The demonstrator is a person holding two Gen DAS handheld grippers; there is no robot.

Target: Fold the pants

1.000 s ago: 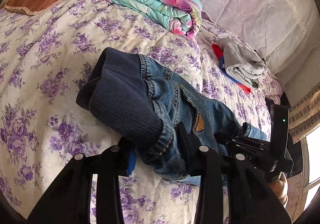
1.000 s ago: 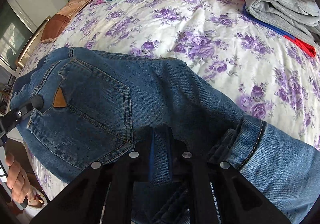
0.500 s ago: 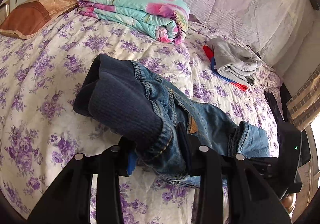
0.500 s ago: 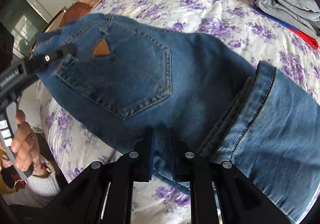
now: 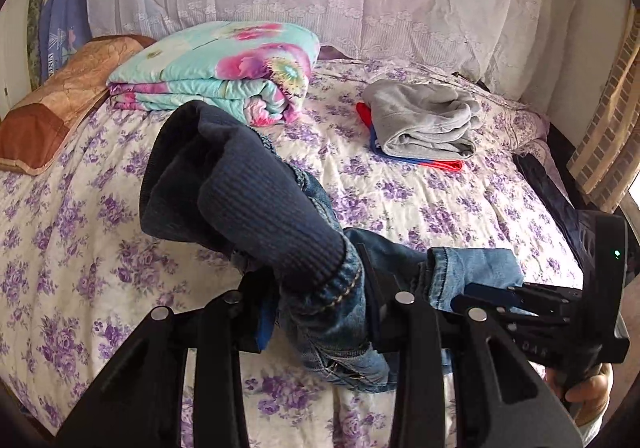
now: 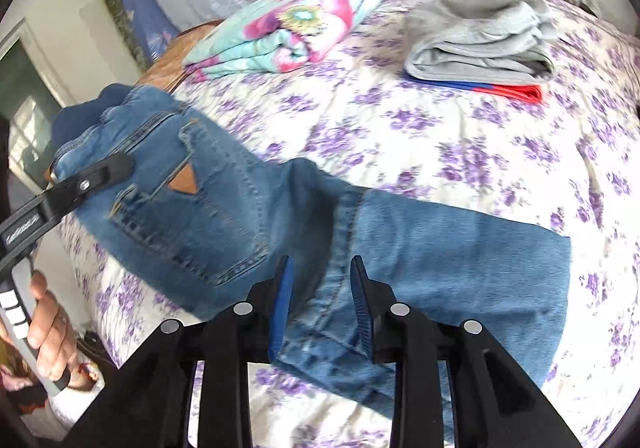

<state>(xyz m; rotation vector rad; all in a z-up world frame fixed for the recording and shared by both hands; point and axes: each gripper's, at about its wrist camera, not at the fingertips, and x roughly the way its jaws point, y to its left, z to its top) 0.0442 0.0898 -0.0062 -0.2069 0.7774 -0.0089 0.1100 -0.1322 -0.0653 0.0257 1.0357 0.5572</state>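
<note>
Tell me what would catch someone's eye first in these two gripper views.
The blue jeans stretched across the purple-flowered bedspread dominate; the left gripper is clamped on their waistband end, while the right gripper has just been opening, with the denim between its pads but no longer pinched. Behind them, a bright floral quilt lies folded near the head of the bed, with a folded grey garment to its right.

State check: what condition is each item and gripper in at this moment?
Jeans: folded, waistband end lifted.
Left gripper: shut on the waistband.
Right gripper: just opened, denim lying loose between the pads.
Quilt: folded.
Grey garment: folded, on a red-blue one.
</note>
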